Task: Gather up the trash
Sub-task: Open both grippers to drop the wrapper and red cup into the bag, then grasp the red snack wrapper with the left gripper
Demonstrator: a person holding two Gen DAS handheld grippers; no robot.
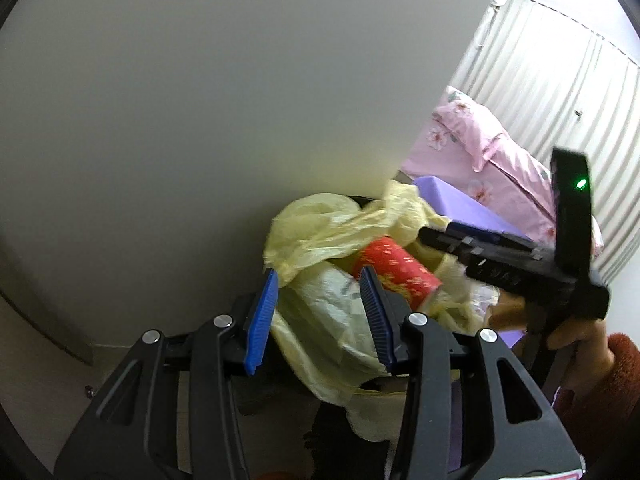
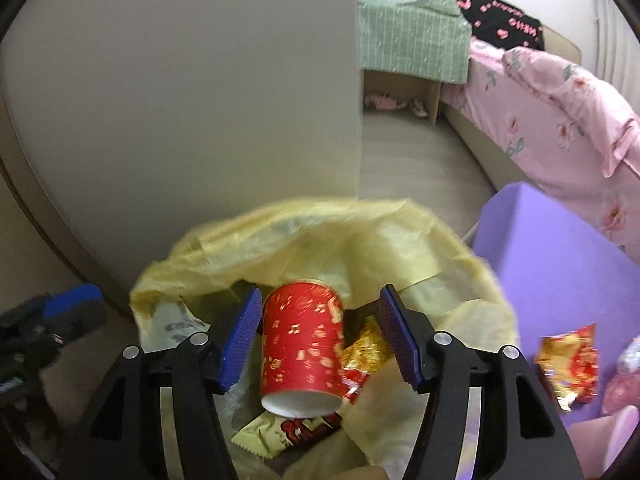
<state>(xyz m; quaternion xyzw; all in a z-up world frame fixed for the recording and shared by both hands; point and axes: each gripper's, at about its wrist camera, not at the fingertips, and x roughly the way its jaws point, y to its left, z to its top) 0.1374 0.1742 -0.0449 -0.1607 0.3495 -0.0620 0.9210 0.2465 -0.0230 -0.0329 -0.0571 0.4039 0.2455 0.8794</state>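
A red paper cup [image 2: 302, 344] with gold print lies tilted, bottom toward me, between the fingers of my right gripper [image 2: 320, 300] over the mouth of a yellow trash bag [image 2: 320, 232]. The jaws stand wide; the left pad is close to the cup, and there is a clear gap at the right pad. From the left wrist view the cup [image 1: 396, 268] sits at the bag [image 1: 320, 224] opening. My left gripper [image 1: 320, 276] is open at the bag's near rim, gripping nothing; it shows blurred at the left edge [image 2: 60, 308] of the right wrist view. Wrappers [image 2: 368, 352] lie inside the bag.
A red and gold snack wrapper [image 2: 568, 368] lies on a purple pad [image 2: 560, 272] right of the bag. A bed with a pink floral quilt [image 2: 560, 112] stands beyond it. A grey wall [image 2: 200, 100] is close behind the bag. A hand in a red sleeve [image 1: 580, 344] holds the right gripper.
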